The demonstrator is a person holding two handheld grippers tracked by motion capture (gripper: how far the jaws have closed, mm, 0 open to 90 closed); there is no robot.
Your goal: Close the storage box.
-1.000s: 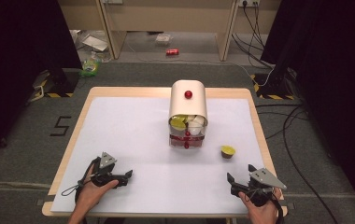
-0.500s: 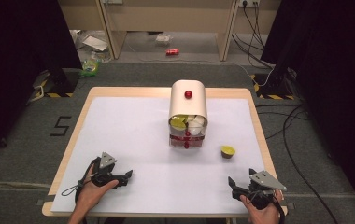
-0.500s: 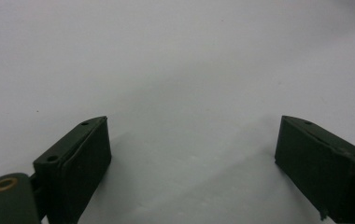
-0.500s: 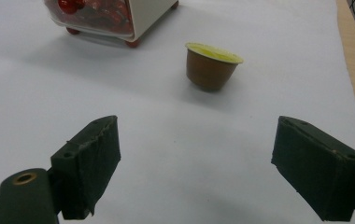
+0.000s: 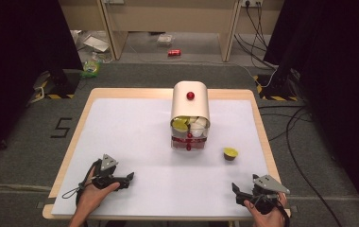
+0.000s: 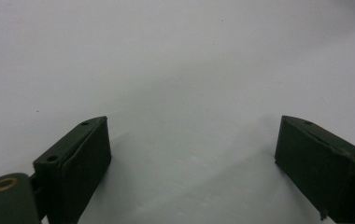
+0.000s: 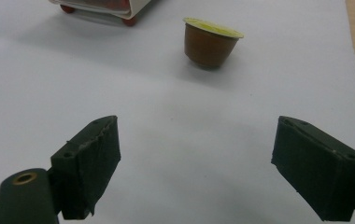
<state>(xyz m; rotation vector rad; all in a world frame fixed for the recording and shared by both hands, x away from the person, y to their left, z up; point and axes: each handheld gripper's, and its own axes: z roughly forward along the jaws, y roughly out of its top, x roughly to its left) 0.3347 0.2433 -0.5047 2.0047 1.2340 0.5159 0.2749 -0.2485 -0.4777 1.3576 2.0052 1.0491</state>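
A cream capsule dispenser (image 5: 190,105) with a red knob stands at the table's middle back, its open front showing yellow and white capsules. A brown capsule with a yellow lid (image 5: 230,153) sits alone on the white table to the dispenser's front right; it also appears upright in the right gripper view (image 7: 211,41). My left gripper (image 5: 129,178) rests near the front left edge, jaws wide apart over bare table (image 6: 185,140). My right gripper (image 5: 235,190) sits at the front right, open (image 7: 194,158), with the capsule well beyond its jaws.
The dispenser's lower edge and red feet (image 7: 98,8) show at the top left of the right gripper view. The table's wooden rim (image 5: 262,137) runs close along the right. Cables and a red can (image 5: 174,52) lie on the floor behind.
My right gripper has drawn back slightly toward the front edge of the table. The left gripper and the capsule have stayed put.
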